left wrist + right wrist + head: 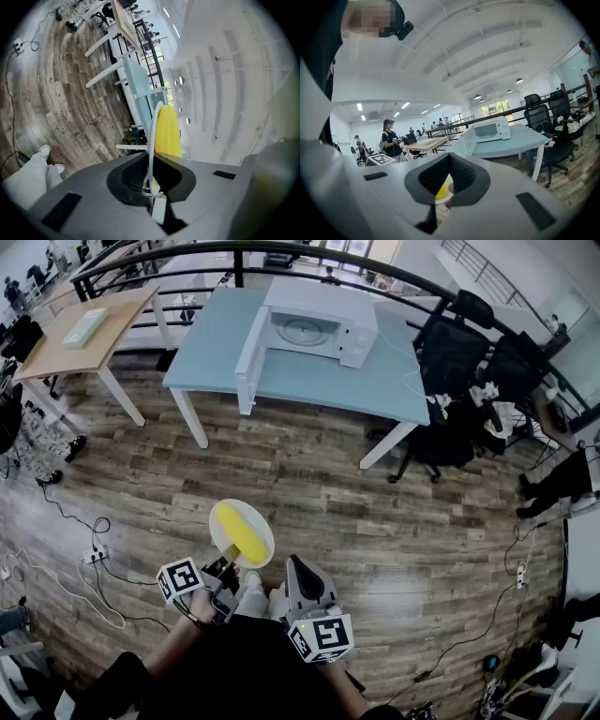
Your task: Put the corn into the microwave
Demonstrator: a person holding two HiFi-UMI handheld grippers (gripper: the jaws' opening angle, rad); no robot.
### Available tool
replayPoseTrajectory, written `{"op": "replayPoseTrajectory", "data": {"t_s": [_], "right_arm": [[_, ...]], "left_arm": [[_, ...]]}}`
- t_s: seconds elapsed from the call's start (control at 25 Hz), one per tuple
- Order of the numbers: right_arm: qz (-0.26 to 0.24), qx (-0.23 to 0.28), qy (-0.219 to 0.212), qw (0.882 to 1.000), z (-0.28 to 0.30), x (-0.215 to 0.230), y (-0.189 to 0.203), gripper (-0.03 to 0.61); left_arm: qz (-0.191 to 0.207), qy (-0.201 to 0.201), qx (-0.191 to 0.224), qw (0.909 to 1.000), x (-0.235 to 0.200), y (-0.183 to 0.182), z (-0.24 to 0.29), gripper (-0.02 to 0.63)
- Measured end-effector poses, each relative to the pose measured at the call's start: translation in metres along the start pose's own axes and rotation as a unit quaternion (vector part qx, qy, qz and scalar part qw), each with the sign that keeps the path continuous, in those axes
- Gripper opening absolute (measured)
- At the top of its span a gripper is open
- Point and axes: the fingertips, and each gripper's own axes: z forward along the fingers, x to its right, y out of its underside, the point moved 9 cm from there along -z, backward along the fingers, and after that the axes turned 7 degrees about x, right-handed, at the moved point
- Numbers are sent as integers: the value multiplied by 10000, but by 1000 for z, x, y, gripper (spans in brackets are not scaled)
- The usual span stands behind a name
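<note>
Left claw (225,570) clamps a plate (219,542) by its rim; right claw (298,568) closed beside it.

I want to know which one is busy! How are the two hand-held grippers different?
The left hand-held gripper clamps the rim of a white plate carrying the corn; the right hand-held gripper holds nothing. The left's jaws press on the rim; the right's are together. Both are grey with a marker cube.

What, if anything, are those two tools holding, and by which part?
The left gripper pinches the white plate by its near rim; the corn lies on it. The right gripper holds nothing.
</note>
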Motion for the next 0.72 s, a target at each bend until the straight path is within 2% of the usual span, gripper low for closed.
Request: {"op": "replayPoseTrajectory", "data": {"t_s": [0.44, 0.72], "right_arm": [[-28, 81, 32, 10000, -12, 4, -3, 8], [-138, 227, 153, 9995, -18, -7, -2, 8]], "left_arm": [[26, 108, -102, 9999, 4, 15, 4, 25], [143, 335, -261, 9990, 7, 12, 11, 25]]}}
